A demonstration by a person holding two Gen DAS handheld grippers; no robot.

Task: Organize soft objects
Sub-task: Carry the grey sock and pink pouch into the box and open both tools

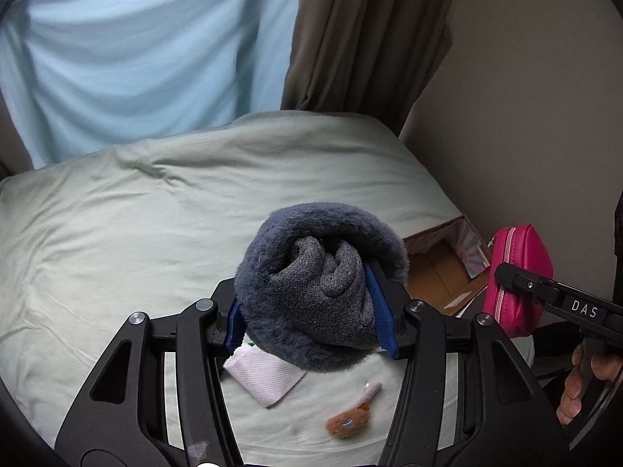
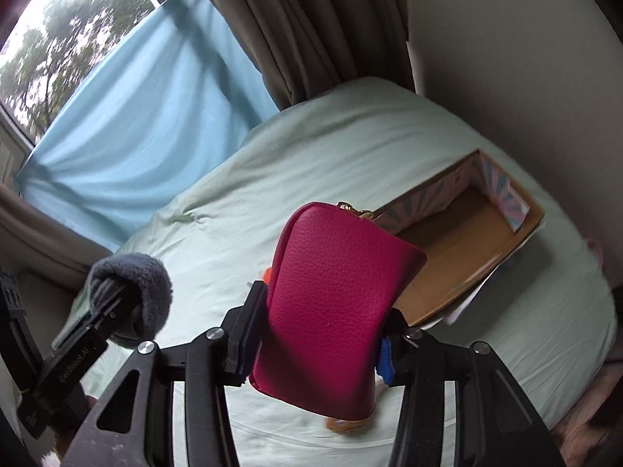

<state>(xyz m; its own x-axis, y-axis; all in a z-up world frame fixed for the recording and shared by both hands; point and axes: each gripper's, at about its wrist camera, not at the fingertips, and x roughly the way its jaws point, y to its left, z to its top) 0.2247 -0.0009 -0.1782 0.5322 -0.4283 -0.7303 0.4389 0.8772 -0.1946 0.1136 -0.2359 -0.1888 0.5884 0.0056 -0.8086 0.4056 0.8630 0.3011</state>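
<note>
Both tools are loaded and up off the bed right now. The left gripper is clamped onto a rolled grey fuzzy sock bundle, blue pads pressing into either side of it, the knit inner roll facing the camera and the furry cuff wrapped over the top. It hangs above the pale green bedsheet, clear of the fabric.

Over on the other side, the right gripper is closed around a pink leather pouch, pinching it low on its body so the zipper end with the gold pull points away from the camera. From the left wrist view that same pouch shows at the right edge, zipper side visible, beside the open cardboard box. From the right wrist view, the box sits on the sheet just beyond the pouch, with pink and blue patterned inner walls.

Down on the sheet below the sock bundle: a folded white cloth and, near it, a small brown plush toy with a pale handle-like end. A light blue curtain and brown drapes hang behind the bed
</note>
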